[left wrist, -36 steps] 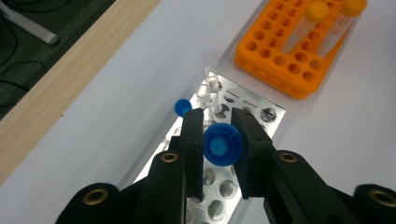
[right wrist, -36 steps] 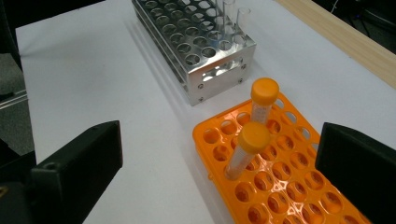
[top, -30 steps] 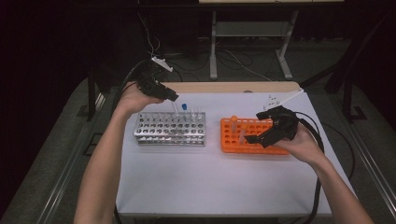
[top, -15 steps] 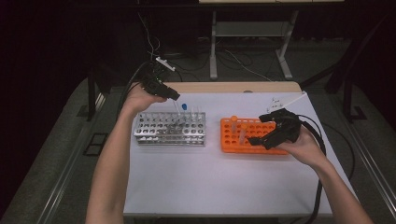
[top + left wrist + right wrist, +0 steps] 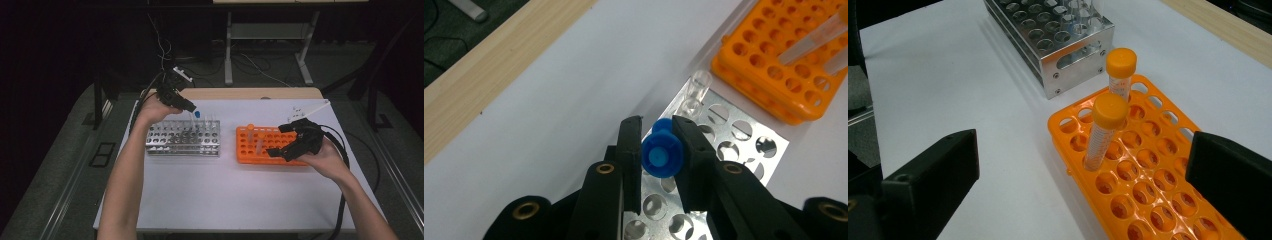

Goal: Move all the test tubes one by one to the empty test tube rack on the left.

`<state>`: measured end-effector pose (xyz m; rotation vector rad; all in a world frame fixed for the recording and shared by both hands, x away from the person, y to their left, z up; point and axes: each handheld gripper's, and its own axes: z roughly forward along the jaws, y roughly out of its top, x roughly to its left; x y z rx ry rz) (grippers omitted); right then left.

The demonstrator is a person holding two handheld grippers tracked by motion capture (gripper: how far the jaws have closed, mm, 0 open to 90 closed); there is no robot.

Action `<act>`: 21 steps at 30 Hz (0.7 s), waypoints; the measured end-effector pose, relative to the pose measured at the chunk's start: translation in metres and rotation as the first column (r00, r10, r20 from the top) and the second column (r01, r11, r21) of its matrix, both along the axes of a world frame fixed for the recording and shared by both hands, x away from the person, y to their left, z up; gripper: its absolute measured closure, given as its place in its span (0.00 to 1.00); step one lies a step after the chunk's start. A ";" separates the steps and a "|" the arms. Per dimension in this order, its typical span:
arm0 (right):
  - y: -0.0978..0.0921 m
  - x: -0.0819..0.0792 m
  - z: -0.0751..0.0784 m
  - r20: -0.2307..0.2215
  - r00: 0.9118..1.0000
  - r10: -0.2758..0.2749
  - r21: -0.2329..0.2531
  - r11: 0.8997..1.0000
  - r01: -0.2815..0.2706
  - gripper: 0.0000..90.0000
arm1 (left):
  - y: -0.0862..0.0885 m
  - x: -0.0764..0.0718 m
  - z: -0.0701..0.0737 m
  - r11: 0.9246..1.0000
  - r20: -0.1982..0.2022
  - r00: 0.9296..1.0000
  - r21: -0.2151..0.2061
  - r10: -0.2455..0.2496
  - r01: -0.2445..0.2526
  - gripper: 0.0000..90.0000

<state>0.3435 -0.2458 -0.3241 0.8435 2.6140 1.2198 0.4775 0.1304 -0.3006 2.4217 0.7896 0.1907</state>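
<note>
Left hand-held gripper [image 5: 658, 145] clamps blue-capped tube [image 5: 662, 156] (right gaping).

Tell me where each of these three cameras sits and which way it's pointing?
High view: above the person's side, looking forward and down on the white table; both forearms and tools show.
Left gripper view: rides the left tool, looking down on the blue-capped tube over the metal rack.
Right gripper view: rides the right tool, facing two orange-capped tubes.
All three share the orange rack.
</note>
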 end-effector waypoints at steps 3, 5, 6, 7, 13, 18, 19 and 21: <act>-0.001 0.000 -0.001 0.000 1.000 -0.004 0.001 1.000 0.004 0.00 | 0.000 -0.001 -0.006 1.000 -0.005 1.000 -0.004 0.000 0.000 0.82; -0.001 0.000 -0.002 -0.002 1.000 -0.006 0.000 1.000 0.006 0.00 | 0.000 -0.001 -0.009 1.000 -0.009 1.000 -0.003 -0.003 0.003 0.81; -0.001 0.000 -0.003 -0.003 1.000 -0.007 0.000 1.000 0.007 0.00 | 0.001 -0.001 -0.010 1.000 -0.010 1.000 -0.004 -0.002 0.002 0.81; -0.002 0.001 -0.004 -0.004 1.000 -0.008 -0.002 1.000 0.008 0.00 | 0.001 -0.001 -0.012 1.000 -0.013 1.000 -0.006 -0.001 0.001 0.81; -0.001 0.003 -0.012 -0.016 1.000 -0.013 -0.005 1.000 0.013 0.00 | 0.002 -0.002 -0.017 1.000 -0.026 1.000 -0.023 0.000 -0.001 0.72; -0.001 0.005 -0.019 -0.025 1.000 -0.018 -0.008 1.000 0.018 0.00 | 0.002 -0.005 -0.014 0.999 -0.030 0.999 -0.036 0.014 -0.015 0.55; -0.001 0.006 -0.020 -0.028 0.999 -0.020 -0.012 1.000 0.020 0.00 | 0.002 -0.006 -0.012 0.999 -0.025 0.999 -0.039 0.019 -0.020 0.52; -0.001 0.007 -0.023 -0.033 0.999 -0.021 -0.016 1.000 0.021 0.00 | 0.002 -0.009 -0.008 0.998 -0.021 0.999 -0.052 0.025 -0.026 0.45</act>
